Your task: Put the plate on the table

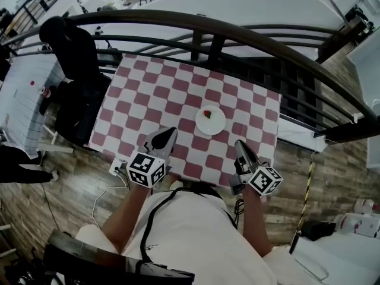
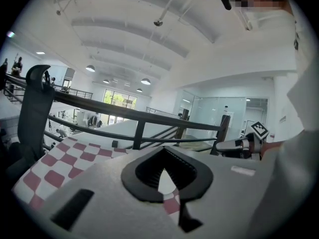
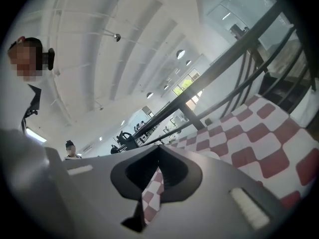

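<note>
The plate (image 1: 211, 120) lies flat on the table (image 1: 136, 94), on its red-and-white checked cloth (image 1: 178, 94), a little toward the table's right side and about midway between its far and near edges. A small red item (image 1: 207, 114) sits on the plate. Both grippers hang over the table's near edge, clear of the plate. The left gripper (image 1: 168, 133) is nearer the table's left, with the plate ahead of it and to its right. The right gripper (image 1: 240, 145) is by the table's right near corner, with the plate ahead and to its left. Each gripper's jaws are pressed together with nothing between them, as the left gripper view (image 2: 164, 151) and right gripper view (image 3: 159, 148) show.
</note>
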### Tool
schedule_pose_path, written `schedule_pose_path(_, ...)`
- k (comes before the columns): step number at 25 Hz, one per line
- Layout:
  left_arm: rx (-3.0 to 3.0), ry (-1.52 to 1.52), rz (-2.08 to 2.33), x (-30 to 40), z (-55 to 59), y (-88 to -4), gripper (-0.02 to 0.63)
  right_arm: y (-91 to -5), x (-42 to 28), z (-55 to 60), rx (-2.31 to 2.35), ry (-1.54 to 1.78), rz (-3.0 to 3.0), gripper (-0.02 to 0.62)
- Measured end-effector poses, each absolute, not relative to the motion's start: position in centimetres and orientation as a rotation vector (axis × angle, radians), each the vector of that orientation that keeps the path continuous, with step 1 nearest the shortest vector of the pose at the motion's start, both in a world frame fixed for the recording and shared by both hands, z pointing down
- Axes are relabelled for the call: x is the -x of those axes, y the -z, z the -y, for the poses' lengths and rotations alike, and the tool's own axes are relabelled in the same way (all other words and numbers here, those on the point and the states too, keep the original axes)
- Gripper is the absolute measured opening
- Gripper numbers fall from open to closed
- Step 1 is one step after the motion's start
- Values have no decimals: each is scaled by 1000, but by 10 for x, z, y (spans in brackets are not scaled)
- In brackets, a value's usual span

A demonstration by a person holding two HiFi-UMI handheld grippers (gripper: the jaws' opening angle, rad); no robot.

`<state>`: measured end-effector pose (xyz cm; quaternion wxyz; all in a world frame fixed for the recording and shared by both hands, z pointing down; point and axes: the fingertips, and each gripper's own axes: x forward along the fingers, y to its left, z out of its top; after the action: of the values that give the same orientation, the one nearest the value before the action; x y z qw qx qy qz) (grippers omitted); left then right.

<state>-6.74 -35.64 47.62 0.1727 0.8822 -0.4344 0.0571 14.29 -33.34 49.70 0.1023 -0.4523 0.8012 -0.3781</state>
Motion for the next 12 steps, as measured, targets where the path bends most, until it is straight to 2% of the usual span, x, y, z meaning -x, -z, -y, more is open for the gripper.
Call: schedule_pose_path(12,-2589,-124,1165,50,345,-444,3,-451,-145,298,1275,986,-2376,6)
